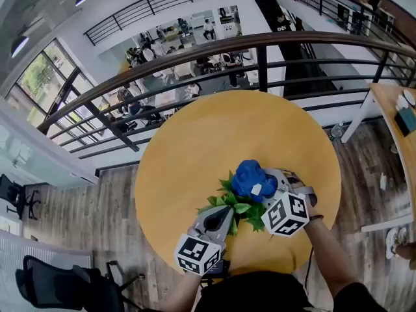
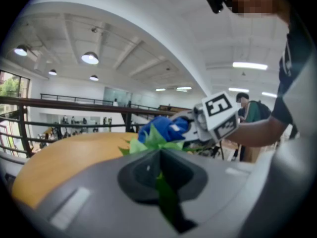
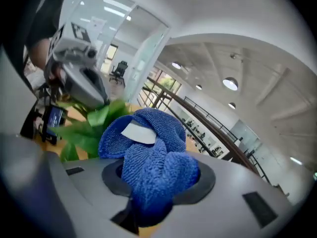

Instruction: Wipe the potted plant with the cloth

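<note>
Wiping seemed midway: the left gripper pinched a leaf of the potted plant, the right gripper clamped the blue microfibre cloth onto its foliage; other leaves likely remained

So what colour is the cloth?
The cloth is blue, with a small white tag. The right gripper view shows it best.

Bare table beyond plant, railing behind far edge
</note>
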Demonstrator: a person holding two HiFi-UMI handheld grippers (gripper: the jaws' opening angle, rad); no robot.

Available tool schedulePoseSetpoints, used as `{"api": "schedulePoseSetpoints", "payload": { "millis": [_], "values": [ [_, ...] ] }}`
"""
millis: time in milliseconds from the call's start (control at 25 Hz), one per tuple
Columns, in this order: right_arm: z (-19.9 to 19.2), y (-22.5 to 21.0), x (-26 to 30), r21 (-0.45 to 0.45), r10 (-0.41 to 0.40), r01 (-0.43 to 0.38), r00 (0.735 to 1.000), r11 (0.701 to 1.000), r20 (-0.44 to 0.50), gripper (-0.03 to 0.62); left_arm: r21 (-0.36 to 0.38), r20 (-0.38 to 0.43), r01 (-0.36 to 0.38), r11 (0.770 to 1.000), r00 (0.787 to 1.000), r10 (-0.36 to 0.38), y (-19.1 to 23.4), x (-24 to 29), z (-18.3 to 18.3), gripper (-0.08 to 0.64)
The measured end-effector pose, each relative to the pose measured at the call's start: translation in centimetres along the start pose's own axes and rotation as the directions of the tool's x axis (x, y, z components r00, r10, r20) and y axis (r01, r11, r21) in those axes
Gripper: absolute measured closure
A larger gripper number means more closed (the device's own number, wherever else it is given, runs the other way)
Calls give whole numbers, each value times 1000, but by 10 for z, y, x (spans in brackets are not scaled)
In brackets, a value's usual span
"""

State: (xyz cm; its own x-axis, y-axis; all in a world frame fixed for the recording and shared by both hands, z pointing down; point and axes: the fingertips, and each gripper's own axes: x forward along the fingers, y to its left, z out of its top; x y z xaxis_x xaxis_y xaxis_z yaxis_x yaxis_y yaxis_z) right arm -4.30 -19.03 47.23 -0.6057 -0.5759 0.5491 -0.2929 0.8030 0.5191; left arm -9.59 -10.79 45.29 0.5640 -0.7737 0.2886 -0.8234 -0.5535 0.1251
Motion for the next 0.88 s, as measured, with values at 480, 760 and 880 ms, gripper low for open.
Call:
{"api": "schedulePoseSetpoints", "payload": {
  "millis": [480,760,880],
  "values": [
    [-153,-57,-23,163,-147,222,914,961,-378,436,-6,6,13,1000,1000,-13,3,1,1,560],
    [-73,-59,-77,216,-273,287,957,933,-93,436,-3,4,13,1000,1000,-13,1,0,2,560],
    [-67,-77,-106,234,-415,418,907,878,-68,436,-2,2,11,1000,1000,-11,-1,1,0,560]
  ]
}}
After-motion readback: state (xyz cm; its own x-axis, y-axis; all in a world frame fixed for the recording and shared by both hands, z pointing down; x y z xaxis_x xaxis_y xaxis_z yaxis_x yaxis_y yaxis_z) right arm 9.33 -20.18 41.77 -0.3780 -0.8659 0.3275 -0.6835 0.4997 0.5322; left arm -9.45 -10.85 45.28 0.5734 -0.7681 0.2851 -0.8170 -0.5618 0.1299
